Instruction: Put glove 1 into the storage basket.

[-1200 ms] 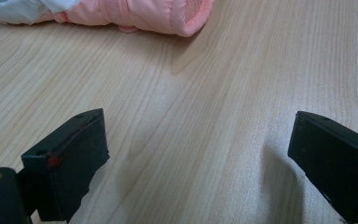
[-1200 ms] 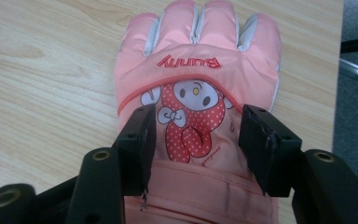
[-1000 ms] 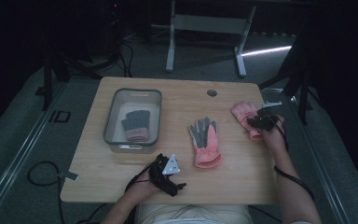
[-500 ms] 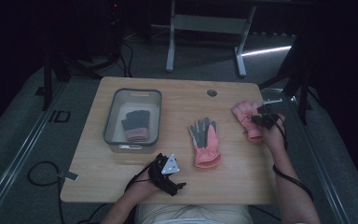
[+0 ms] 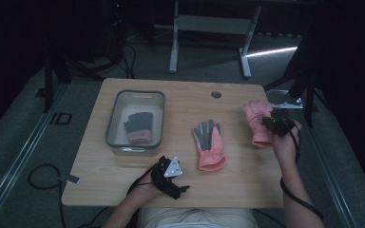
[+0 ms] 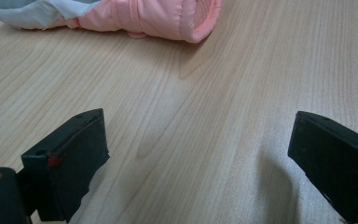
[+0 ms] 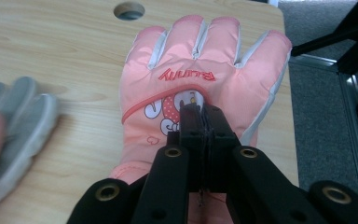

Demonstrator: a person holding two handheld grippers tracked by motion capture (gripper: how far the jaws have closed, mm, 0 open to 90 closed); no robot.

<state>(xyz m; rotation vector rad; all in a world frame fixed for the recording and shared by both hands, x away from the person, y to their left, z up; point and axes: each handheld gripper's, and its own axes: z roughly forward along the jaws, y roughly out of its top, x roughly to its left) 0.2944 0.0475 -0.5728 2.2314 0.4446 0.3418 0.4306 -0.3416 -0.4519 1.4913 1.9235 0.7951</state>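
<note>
Wooden counter (image 5: 123, 180) is carrying two loose gloves. Right claw (image 7: 196, 109) is pinching the pink glove (image 7: 205, 70), having just been closing. Left claw (image 6: 198, 149) is resting gaping apart.

The pink glove (image 7: 200, 79) with grey finger seams and a cartoon print lies back up, fingers spread toward the table's far edge, near its right side.

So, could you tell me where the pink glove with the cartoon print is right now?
In the high view it sits at the table's right edge, pinched by the right gripper, right of the grey-palmed glove.
</note>
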